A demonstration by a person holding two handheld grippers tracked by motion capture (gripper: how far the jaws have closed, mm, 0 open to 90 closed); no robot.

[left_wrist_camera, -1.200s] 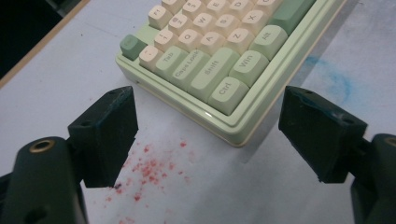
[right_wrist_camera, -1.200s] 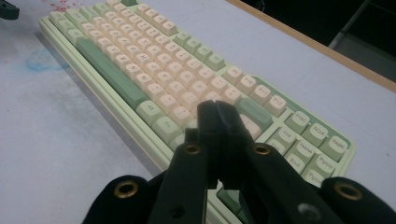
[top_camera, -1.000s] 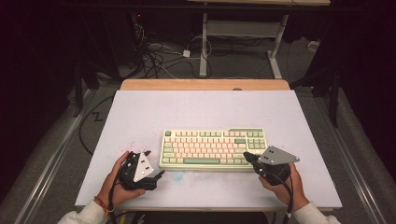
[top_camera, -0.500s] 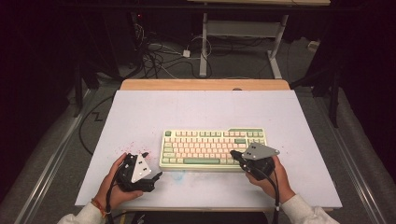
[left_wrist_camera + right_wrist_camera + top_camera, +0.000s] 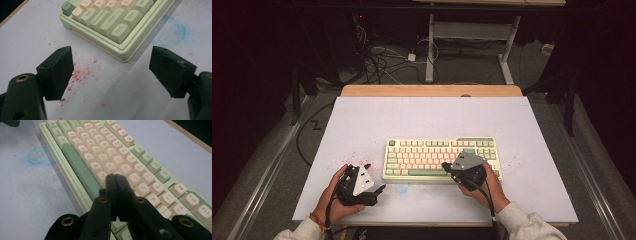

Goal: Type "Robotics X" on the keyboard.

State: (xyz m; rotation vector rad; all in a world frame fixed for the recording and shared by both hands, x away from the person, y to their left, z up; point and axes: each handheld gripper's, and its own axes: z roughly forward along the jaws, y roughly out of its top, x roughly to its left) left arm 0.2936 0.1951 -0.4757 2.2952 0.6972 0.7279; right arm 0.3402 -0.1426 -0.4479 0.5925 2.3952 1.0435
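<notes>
A pale green keyboard (image 5: 439,157) with cream and green keys lies flat near the table's front middle. My right gripper (image 5: 446,166) is shut with nothing in it, and its closed tip (image 5: 115,177) hovers over the cream letter keys just behind the dark green space bar (image 5: 80,168). My left gripper (image 5: 374,177) rests on the table left of the keyboard, jaws wide open and empty. In the left gripper view its fingers (image 5: 58,68) frame the keyboard's near-left corner (image 5: 122,51) by the Ctrl key.
The white table top (image 5: 432,120) carries red specks (image 5: 80,75) near the left gripper and a faint blue smudge (image 5: 175,30) in front of the keyboard. A wooden edge (image 5: 432,91) runs along the far side. Cables and desk legs lie on the floor beyond.
My right gripper has swung left from the keyboard's right end to above its lower right keys. The left gripper has stayed put.
</notes>
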